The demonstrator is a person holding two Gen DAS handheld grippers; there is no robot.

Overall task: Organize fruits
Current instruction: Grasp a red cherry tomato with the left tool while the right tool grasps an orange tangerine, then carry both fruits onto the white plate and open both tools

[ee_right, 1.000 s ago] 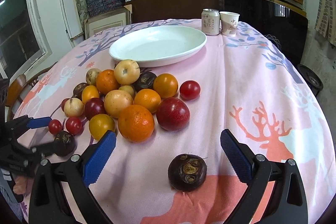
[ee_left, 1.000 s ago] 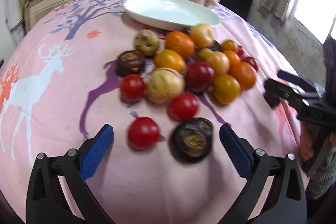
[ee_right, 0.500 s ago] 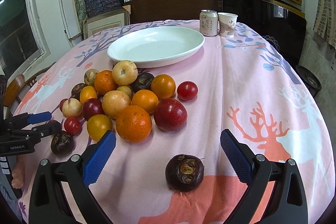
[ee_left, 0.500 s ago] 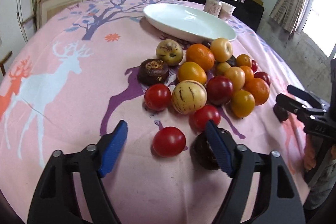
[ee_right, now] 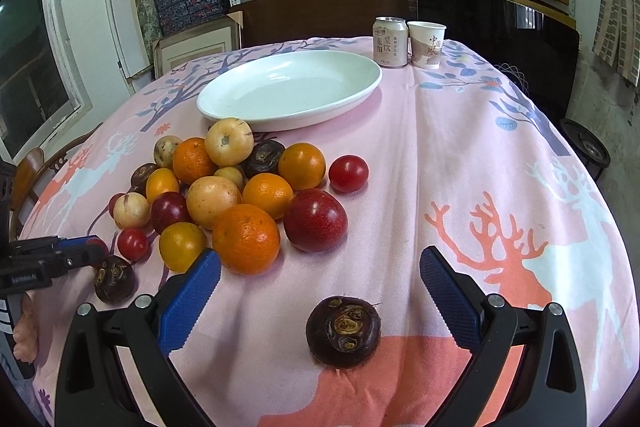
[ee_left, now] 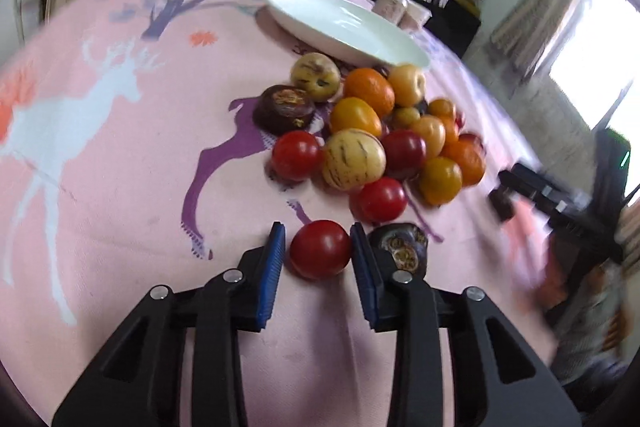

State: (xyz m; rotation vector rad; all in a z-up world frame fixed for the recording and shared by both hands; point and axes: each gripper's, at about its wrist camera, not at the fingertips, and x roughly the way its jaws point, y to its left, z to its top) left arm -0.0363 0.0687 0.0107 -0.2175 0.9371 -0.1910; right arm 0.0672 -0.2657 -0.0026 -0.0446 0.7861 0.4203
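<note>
A heap of mixed fruit (ee_right: 240, 187) lies on the pink tablecloth in front of a white plate (ee_right: 288, 87). In the left wrist view my left gripper (ee_left: 318, 247) is shut on a red tomato (ee_left: 320, 249) at the near edge of the heap (ee_left: 380, 131), still on the cloth; a dark purple fruit (ee_left: 400, 251) sits just right of it. My right gripper (ee_right: 316, 275) is open above a lone dark purple fruit (ee_right: 343, 331) near the table's front. The left gripper also shows in the right wrist view (ee_right: 94, 251).
A drink can (ee_right: 390, 42) and a paper cup (ee_right: 427, 43) stand behind the plate. The plate also shows in the left wrist view (ee_left: 344, 27). Shelves with boxes and a dark chair back stand beyond the table. The right gripper appears blurred at right (ee_left: 520, 187).
My left gripper has moved forward and closed its jaws around the red tomato. The right gripper has stayed open over the lone dark fruit.
</note>
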